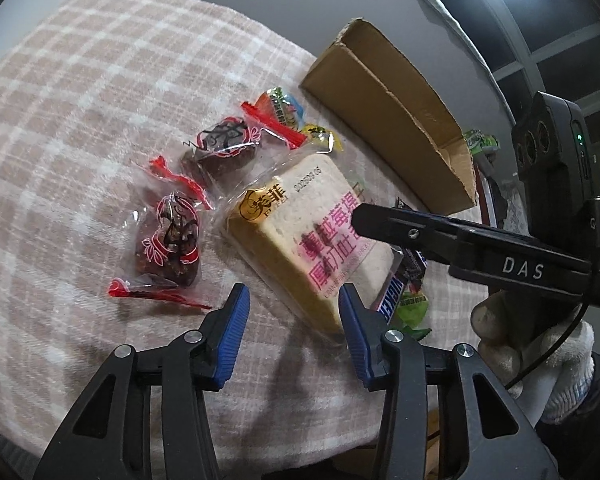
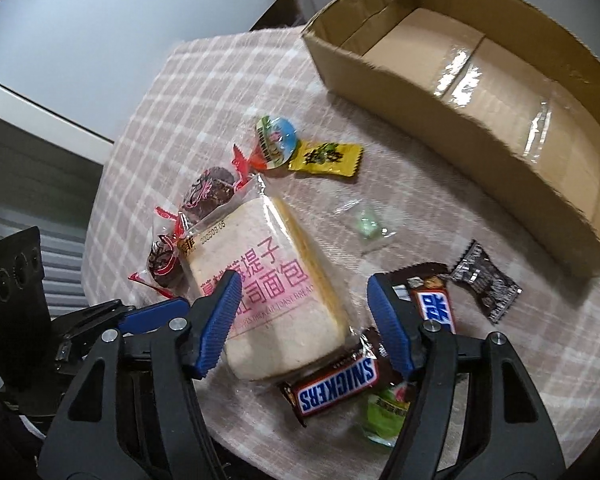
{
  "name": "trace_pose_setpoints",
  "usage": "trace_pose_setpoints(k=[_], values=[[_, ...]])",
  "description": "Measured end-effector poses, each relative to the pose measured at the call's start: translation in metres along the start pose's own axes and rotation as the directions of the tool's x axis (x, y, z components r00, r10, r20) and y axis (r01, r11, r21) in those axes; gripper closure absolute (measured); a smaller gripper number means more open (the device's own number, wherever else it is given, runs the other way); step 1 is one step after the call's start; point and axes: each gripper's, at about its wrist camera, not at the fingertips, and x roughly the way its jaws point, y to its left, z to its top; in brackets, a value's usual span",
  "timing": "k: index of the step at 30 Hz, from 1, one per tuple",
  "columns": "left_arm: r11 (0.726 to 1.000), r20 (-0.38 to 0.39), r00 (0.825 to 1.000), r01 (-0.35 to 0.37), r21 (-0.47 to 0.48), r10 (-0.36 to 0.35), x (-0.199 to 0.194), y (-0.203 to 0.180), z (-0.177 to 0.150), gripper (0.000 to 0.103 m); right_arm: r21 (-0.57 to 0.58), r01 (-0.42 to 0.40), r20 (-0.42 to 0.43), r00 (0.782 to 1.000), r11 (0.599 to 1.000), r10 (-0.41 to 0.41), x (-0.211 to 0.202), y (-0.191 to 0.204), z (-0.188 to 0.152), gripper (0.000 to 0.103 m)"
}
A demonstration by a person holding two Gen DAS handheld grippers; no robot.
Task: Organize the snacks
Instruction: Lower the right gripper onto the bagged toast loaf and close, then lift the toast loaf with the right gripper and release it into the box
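Looking down the left wrist view, we see our left claw (image 1: 292,312) spread above the checked table (image 1: 80,100), its blue pads either side of the near corner of the wrapped bread (image 1: 300,240) and not pressing it. Two red-wrapped dates (image 1: 172,236) lie just left of the bread. The right claw's black finger reaches in over the bread's far side. The cardboard box (image 1: 392,120) stands beyond, showing only its outer wall here.

In the right wrist view, our right claw (image 2: 302,308) hangs spread over the bread's (image 2: 268,288) near end, gripping nothing. A Snickers bar (image 2: 336,384) touches the bread's edge. We judge the bread light, soft and easily crushed in a slippery film, so a gentle hold across its narrow sides suits it best. The box (image 2: 384,80) sits well apart at the table's (image 2: 420,208) far side, and we see nothing inside but its taped floor.
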Motion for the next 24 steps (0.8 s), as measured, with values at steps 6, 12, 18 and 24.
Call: trace_pose_setpoints(k=[6,12,18,24], values=[[1.0,0.003,1.0,0.001,-0.005,-0.001,0.005,0.002,0.004,0.065,-0.03,-0.011,-0.034,0.999,0.999,0.01,0.015,0.01,0.005,0.034],[1.0,0.004,1.0,0.009,0.006,-0.009,0.012,-0.003,0.009,0.065,-0.038,-0.02,-0.041,0.999,0.999,0.019,0.02,0.014,0.006,0.034],[0.999,0.006,1.0,0.001,0.045,-0.001,0.017,-0.015,0.014,0.065,-0.04,-0.033,-0.051,0.998,0.999,0.031,0.02,0.018,-0.001,0.035],[0.997,-0.001,1.0,-0.012,0.078,0.012,0.021,-0.015,0.015,0.065,-0.05,-0.036,-0.046,0.998,0.998,0.034,0.024,0.017,-0.001,0.035]])
